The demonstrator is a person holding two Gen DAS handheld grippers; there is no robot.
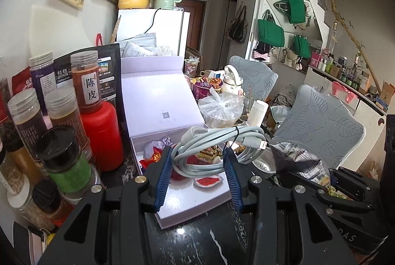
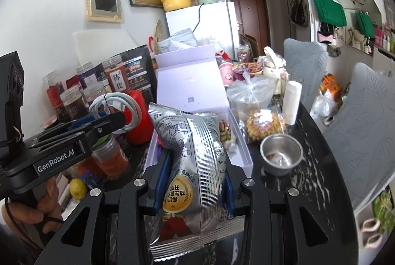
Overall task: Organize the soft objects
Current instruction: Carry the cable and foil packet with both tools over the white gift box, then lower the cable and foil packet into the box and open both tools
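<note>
Currently both grippers are loaded and held above the dark marble table [image 2: 308, 141].

Left gripper [image 1: 198, 166]: jaws drawn in on a coiled grey cable [image 1: 217, 144], bound with a thin black tie. The coil sits between the blue pads, its plug end sticking out to the right past the right finger. In the right wrist view the same gripper [image 2: 108, 122] comes in from the left edge with the cable [image 2: 116, 107] looped up over its tip; a hand [image 2: 27, 213] grips its handle at lower left.

Right gripper [image 2: 195, 181]: jaws clamped on a silver snack bag [image 2: 195, 154], which stands upright between the pads, creased at the waist where they squeeze it. The bag's top leans toward the open box. In the left wrist view the bag [image 1: 301, 161] appears at the right, just beside the cable.

Open white box [image 1: 158, 102]: lies on the table directly beyond both grippers, lid flap upright at the far end. Small wrapped snacks lie in its tray [image 1: 207, 182]. Cable and bag are both over or just in front of the near end of the box; neither rests in it.

Surroundings: spice jars [image 1: 61, 156] and a red bottle [image 1: 103, 136] left of the box; a knotted clear plastic bag [image 2: 249, 92] and a small steel cup [image 2: 281, 154] to its right. Two grey chairs [image 2: 365, 117] stand along the table's right side.
</note>
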